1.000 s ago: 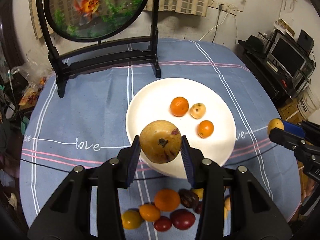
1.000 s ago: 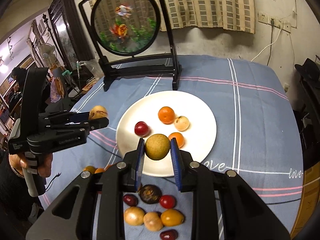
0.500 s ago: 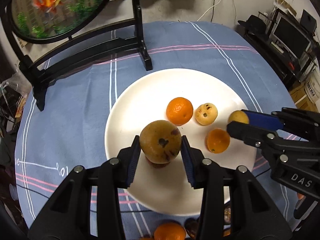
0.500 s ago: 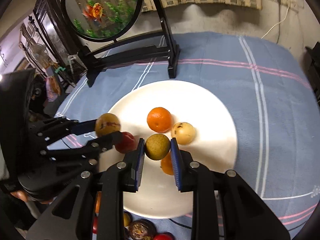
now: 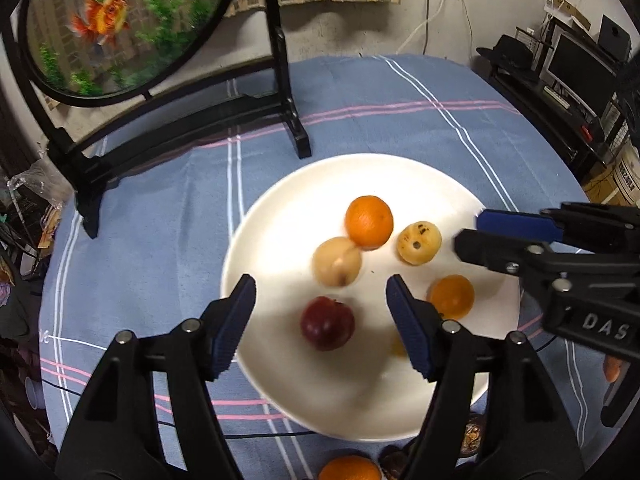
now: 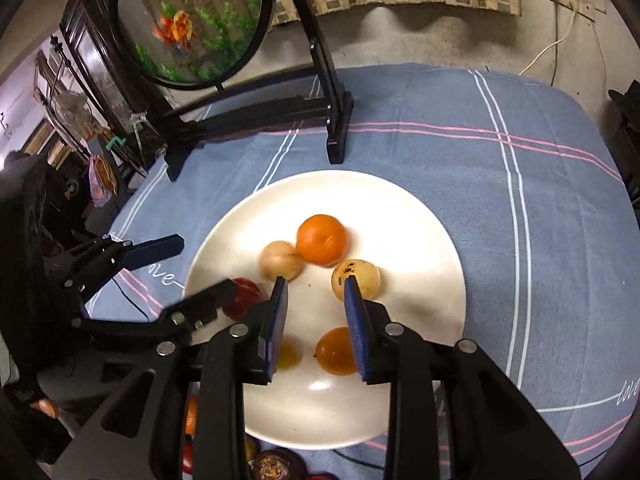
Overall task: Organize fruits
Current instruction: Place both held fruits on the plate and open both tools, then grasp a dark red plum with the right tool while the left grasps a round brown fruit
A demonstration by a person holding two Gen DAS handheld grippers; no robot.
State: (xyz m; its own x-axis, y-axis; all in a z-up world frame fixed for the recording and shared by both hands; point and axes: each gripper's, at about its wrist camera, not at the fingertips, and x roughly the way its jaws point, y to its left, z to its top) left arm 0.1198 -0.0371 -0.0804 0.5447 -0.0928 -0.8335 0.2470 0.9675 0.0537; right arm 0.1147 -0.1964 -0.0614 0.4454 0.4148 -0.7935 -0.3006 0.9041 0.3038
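A white plate [image 5: 304, 204] [image 6: 408, 208] on the blue cloth holds several fruits: an orange [image 5: 369, 222] [image 6: 322, 239], a pale spotted fruit [image 5: 419, 242] [image 6: 357, 279], a blurred tan fruit [image 5: 337, 262] [image 6: 281, 260], a dark red fruit [image 5: 327, 323] [image 6: 243, 295], a small orange fruit [image 5: 451, 297] [image 6: 336, 351] and a blurred yellow fruit [image 6: 289, 354]. My left gripper [image 5: 320, 322] is open and empty above the plate's near side. My right gripper [image 6: 316, 322] is open and empty over the plate; it shows at the right of the left wrist view [image 5: 476, 234].
A round fish picture on a black stand [image 5: 192, 120] [image 6: 256, 116] stands behind the plate. More loose fruits [image 5: 349, 469] [image 6: 272, 466] lie on the cloth at the plate's near edge. Shelves with electronics [image 5: 576, 80] are off the table's right.
Both grippers have opened and let go of their fruits, which now lie blurred on the plate. Both moved further in over the plate.
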